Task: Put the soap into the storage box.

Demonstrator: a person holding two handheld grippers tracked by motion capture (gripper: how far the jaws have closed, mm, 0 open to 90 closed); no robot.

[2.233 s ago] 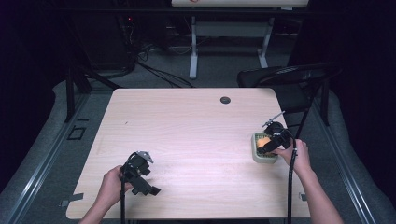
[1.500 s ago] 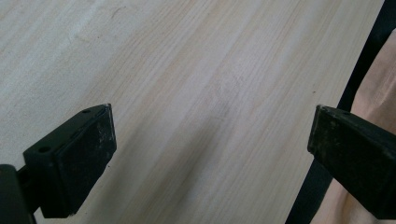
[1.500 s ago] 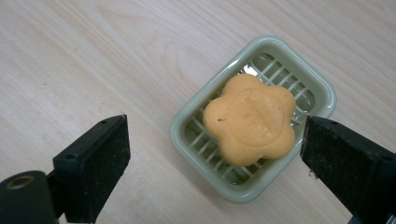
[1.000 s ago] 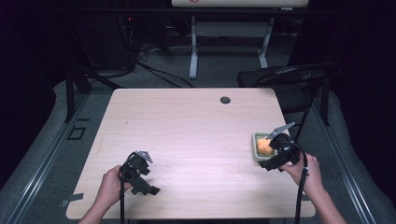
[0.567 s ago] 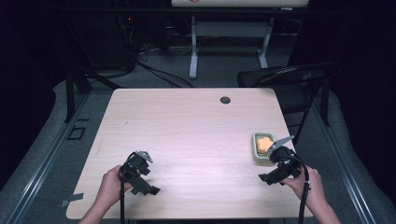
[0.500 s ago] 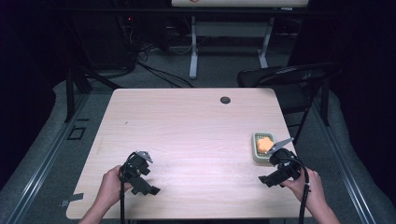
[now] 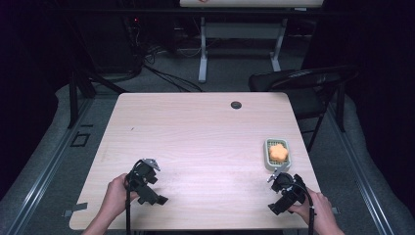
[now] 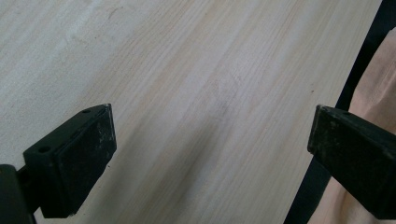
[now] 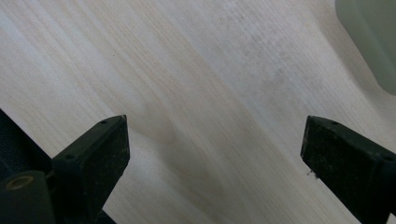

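The orange thing (image 7: 277, 151) is sitting in the small green tray (image 7: 268, 155) on the right side of the table (image 7: 195, 132), just far of the right gripper (image 7: 282, 183), while both it and the left gripper (image 7: 146, 178) are gaping wide and holding nothing.

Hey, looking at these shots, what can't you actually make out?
- Orange thing in the tray, high view: too small to tell what it is.
- Tray, right gripper view: cut off by the top right corner; its contents lie outside the frame.
- Dark disc on the table, high view: too small to identify.
- Pale shape, left gripper view: blurred and cut by the right edge.
- Chair, high view: mostly lost in the dark surroundings.
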